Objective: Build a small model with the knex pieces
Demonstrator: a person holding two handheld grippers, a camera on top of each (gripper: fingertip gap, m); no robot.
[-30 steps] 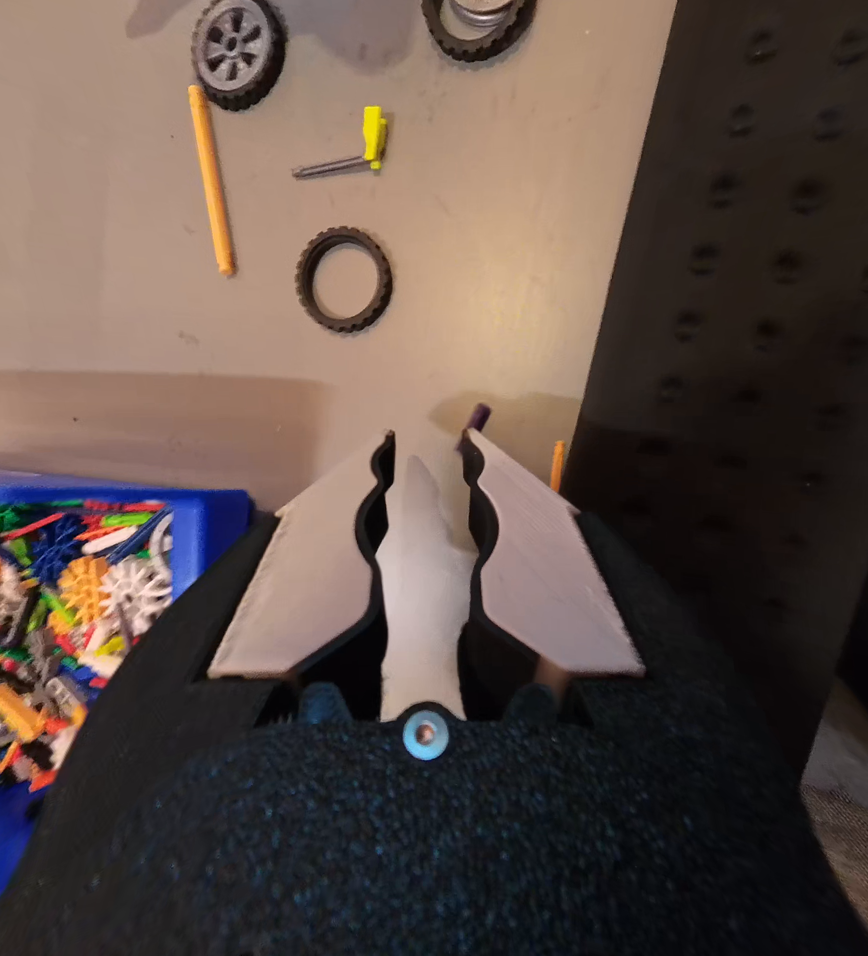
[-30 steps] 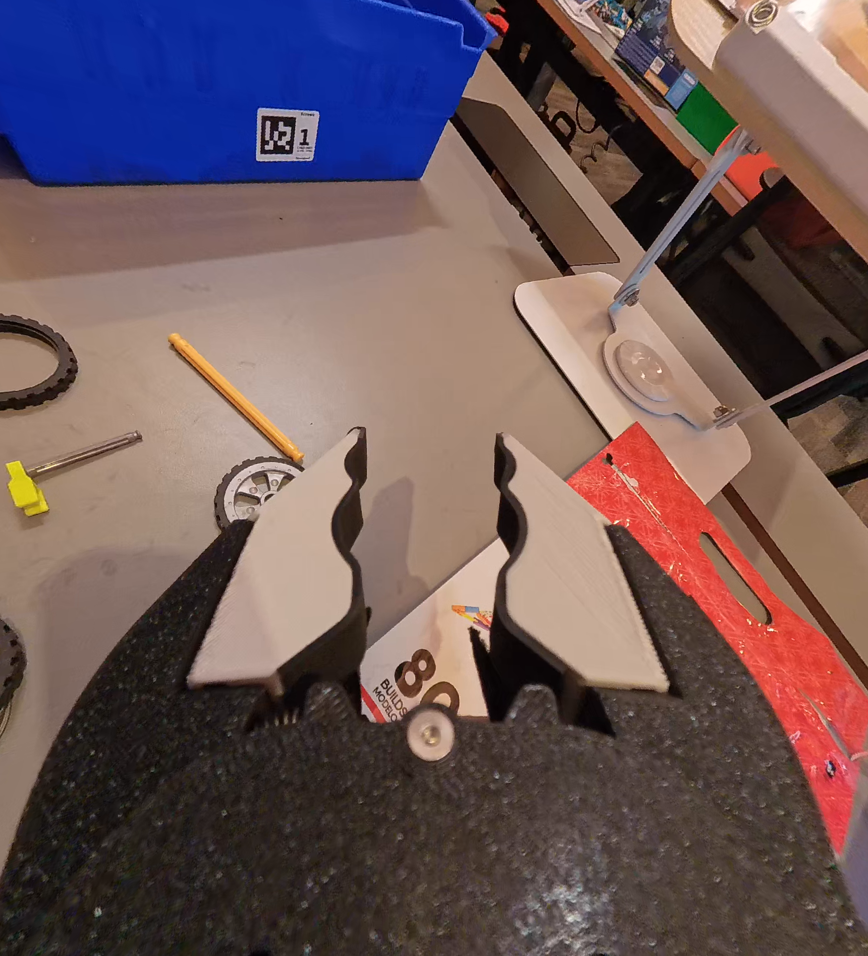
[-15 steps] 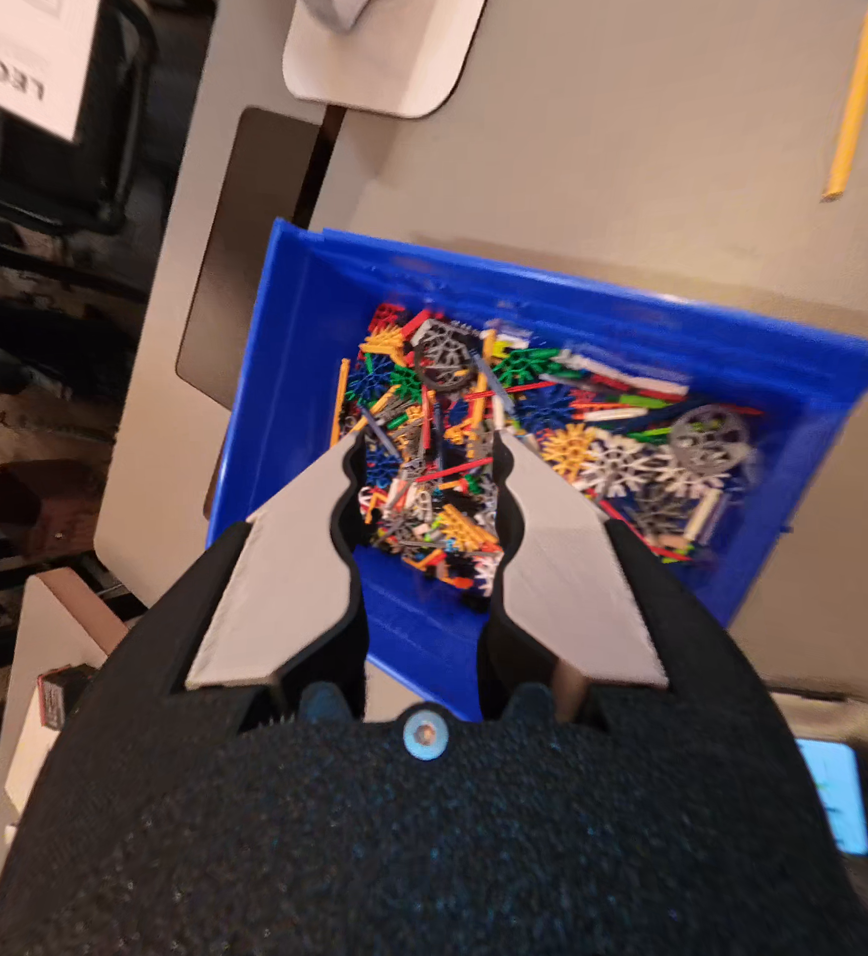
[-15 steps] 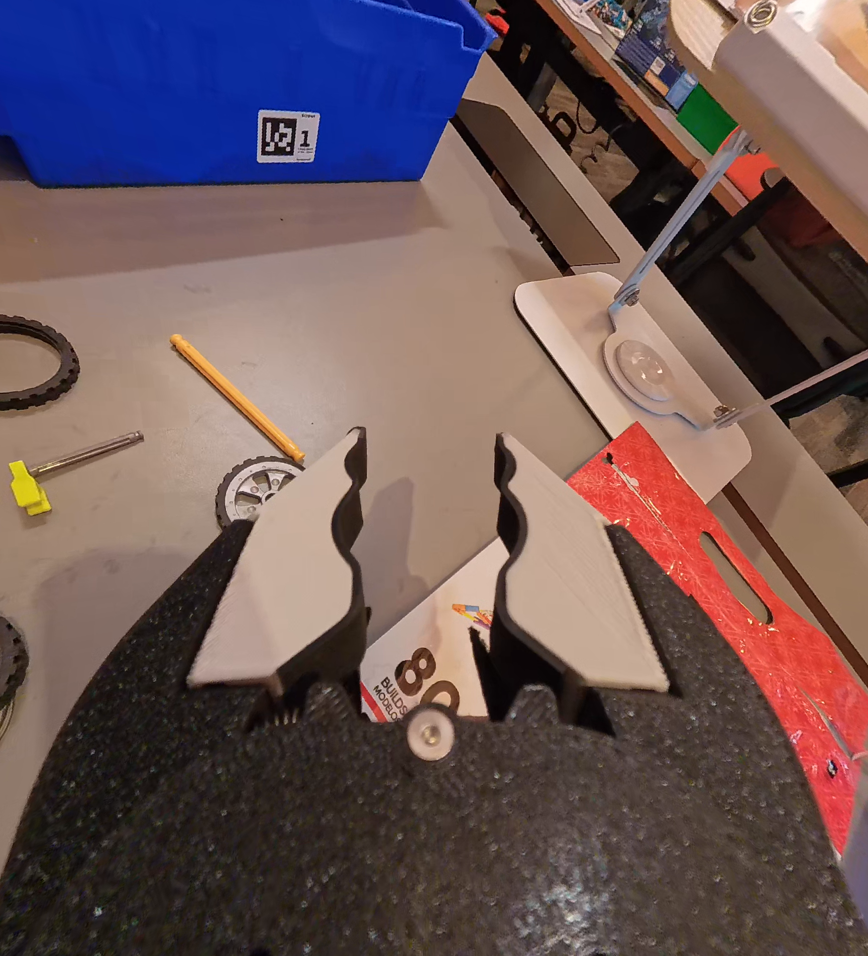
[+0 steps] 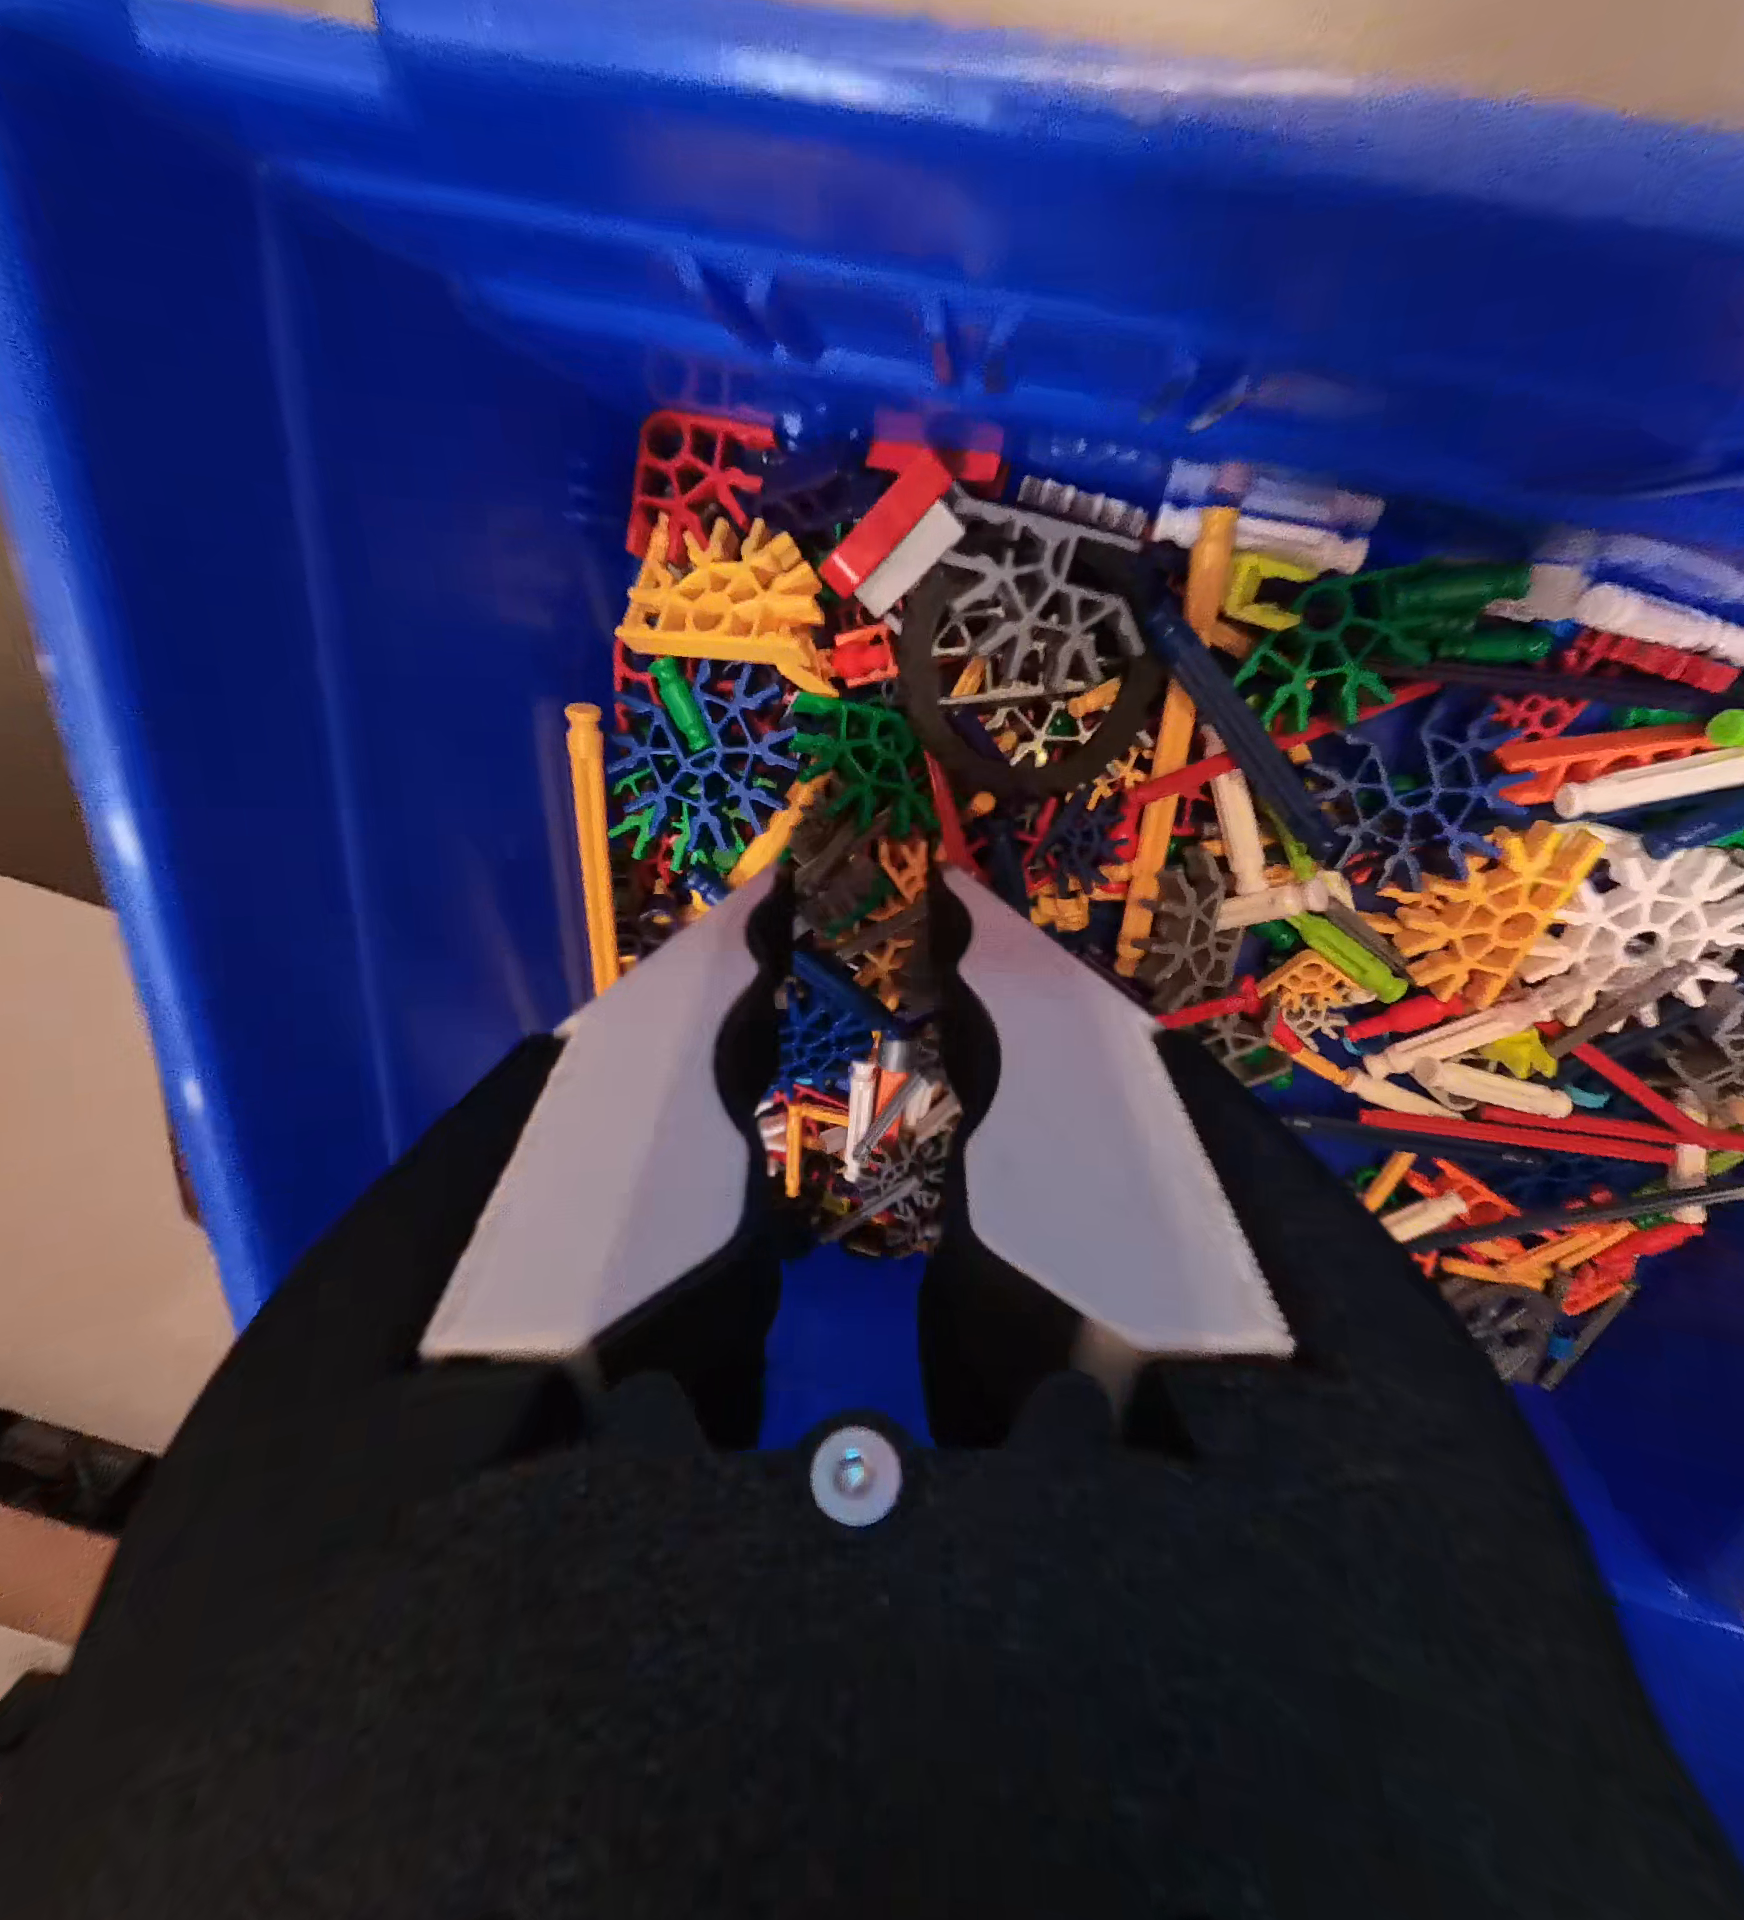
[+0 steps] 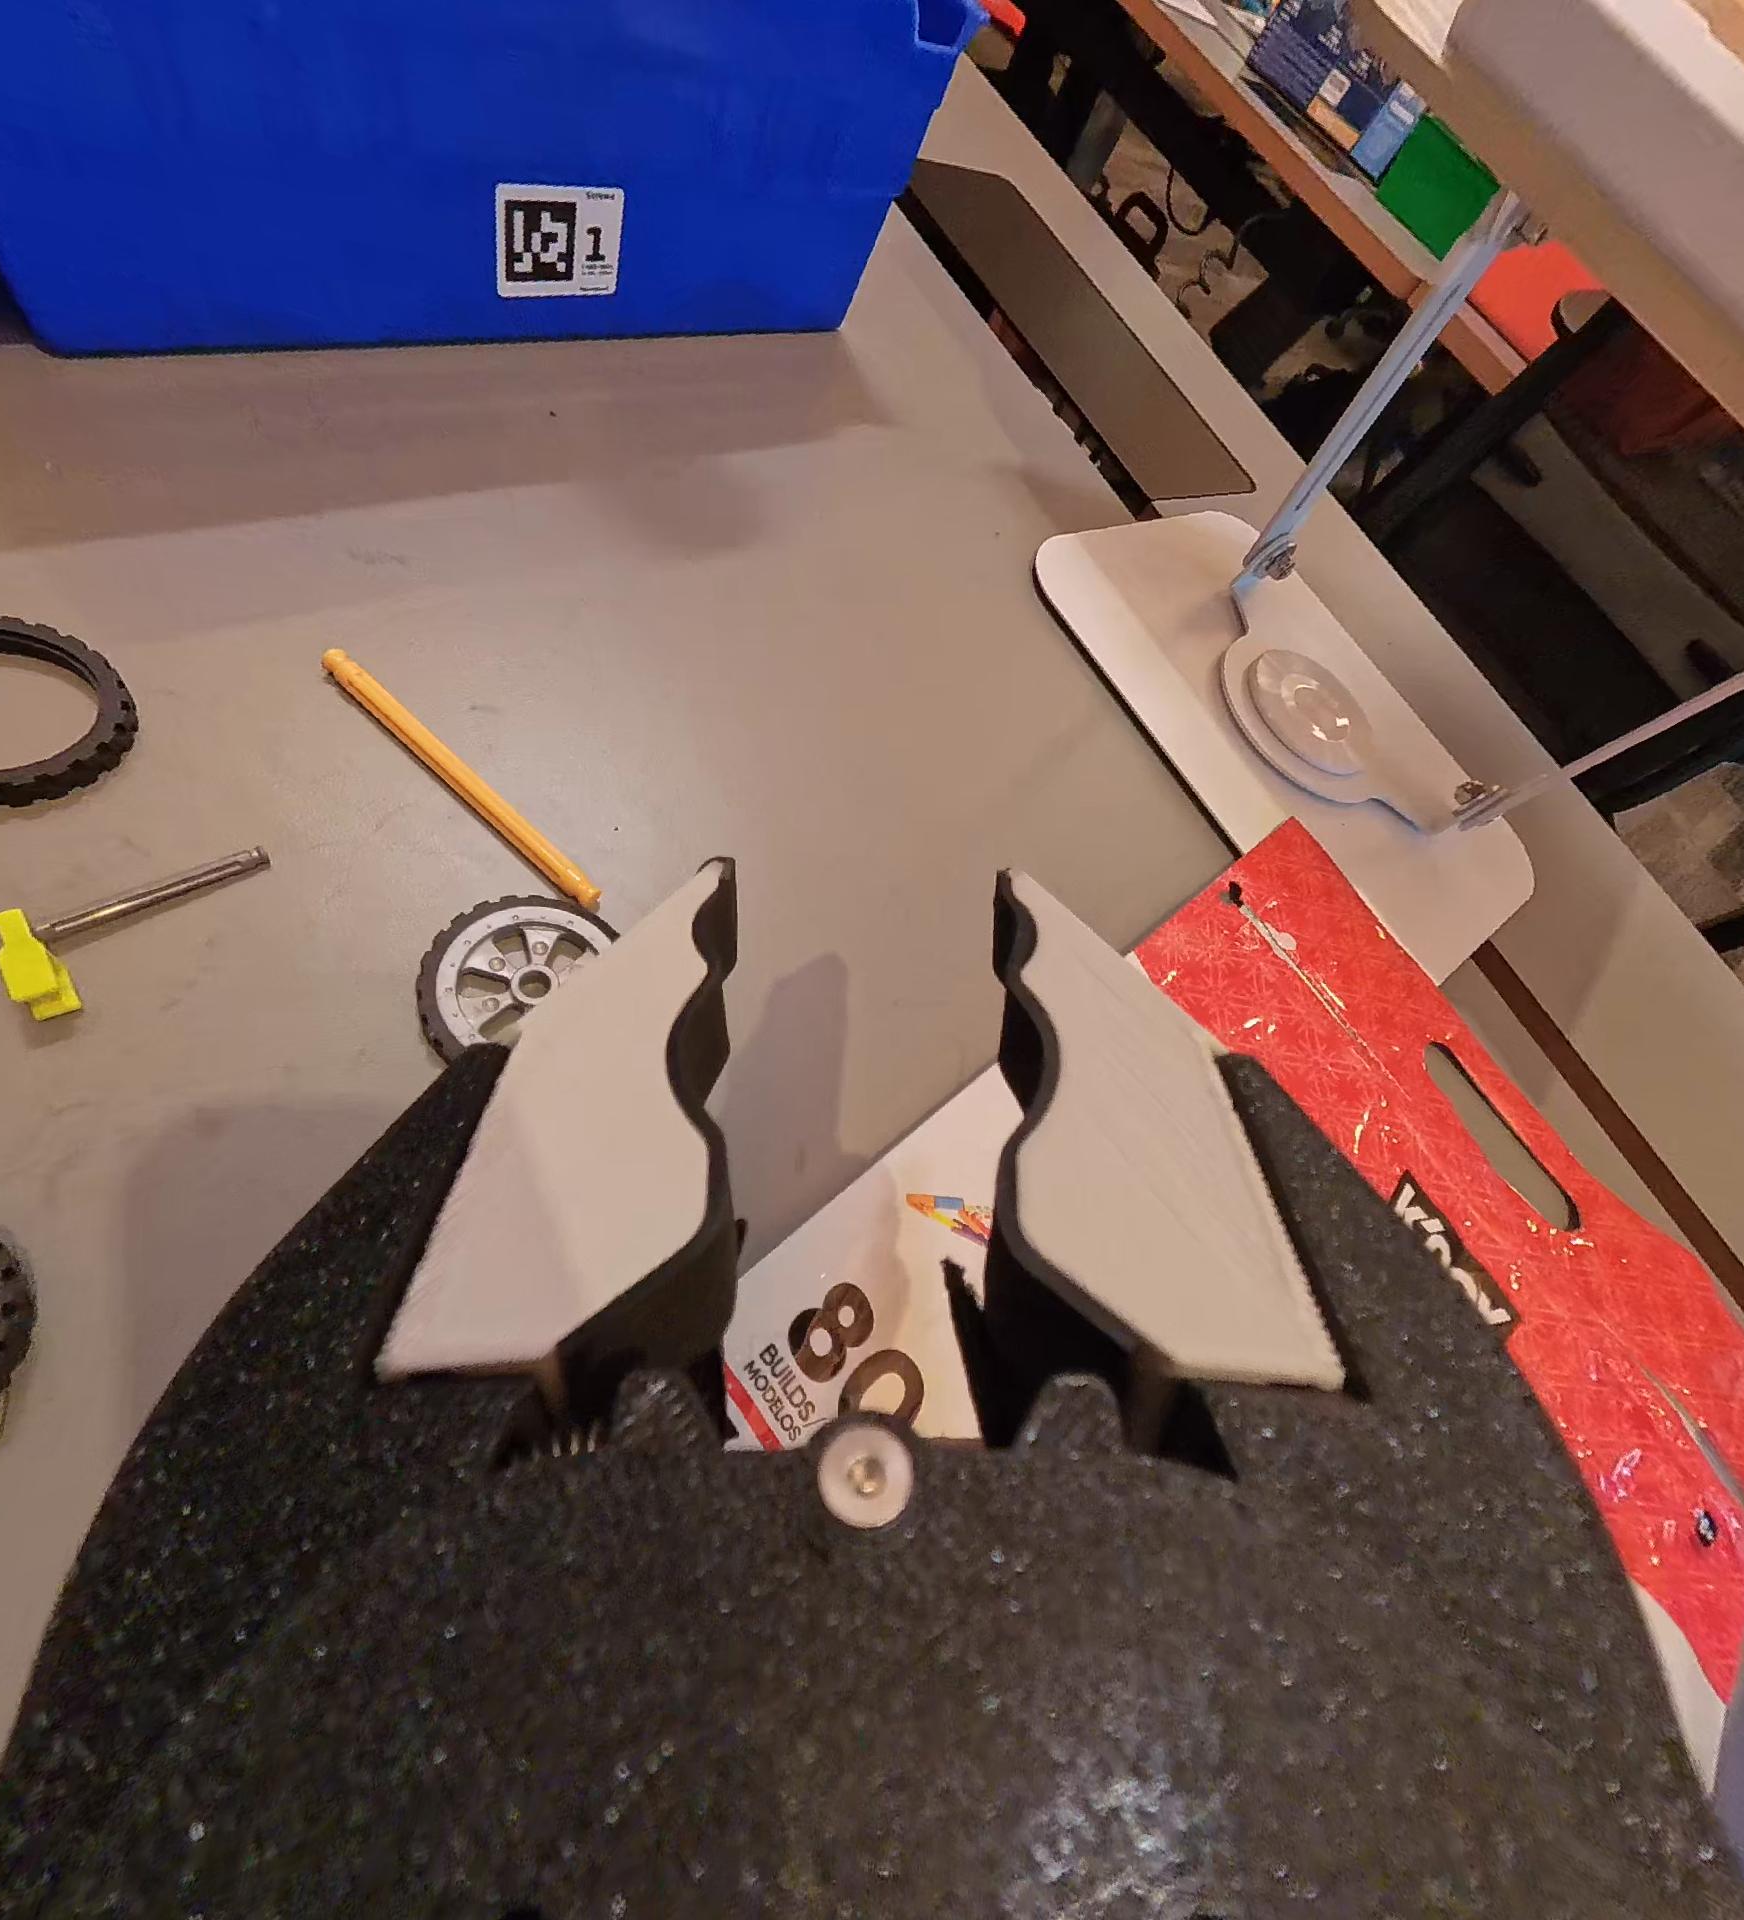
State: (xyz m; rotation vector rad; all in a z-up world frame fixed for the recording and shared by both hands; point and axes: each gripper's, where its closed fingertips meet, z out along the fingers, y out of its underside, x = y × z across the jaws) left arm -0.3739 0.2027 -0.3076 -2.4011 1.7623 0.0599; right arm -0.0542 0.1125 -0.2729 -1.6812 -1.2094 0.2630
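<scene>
Blue bin (image 5: 348, 623) at desk (image 6: 743, 644) far edge – left gripper (image 5: 863, 894) held over its heaped construction pieces (image 5: 1211, 831), jaws slightly parted, nothing gripped. Right gripper (image 6: 863, 883) wide apart, empty – grey wheel (image 6: 504, 971) nearest, orange rod (image 6: 457, 774) beyond, lying diagonally.

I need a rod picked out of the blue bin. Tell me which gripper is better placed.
Left. The left gripper hangs open inside the blue bin, tips at the pile of parts. The right gripper hovers open over the table.
</scene>
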